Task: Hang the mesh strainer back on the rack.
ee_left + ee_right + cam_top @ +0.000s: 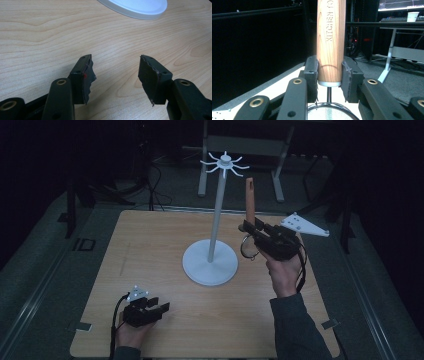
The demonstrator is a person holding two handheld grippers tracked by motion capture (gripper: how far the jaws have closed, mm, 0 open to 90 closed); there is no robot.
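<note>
The right gripper (248, 227) is clamped on the wooden handle (331, 42) of a small strainer (248, 246), near the handle's lower end. The handle stands upright above the jaws, and the strainer's metal ring and mesh hang just below them on a thin stem. In the right gripper view both pads press the handle's sides, just above its metal collar.

The white stand (210, 262) is just to the left of this gripper, its pole rising to a crown of hooks (225, 162) higher than the handle's tip.

The left gripper (159, 307) rests low over the table (150, 250), jaws apart with nothing between them. The stand's round base (140, 7) lies ahead of its jaws, well apart from them.
</note>
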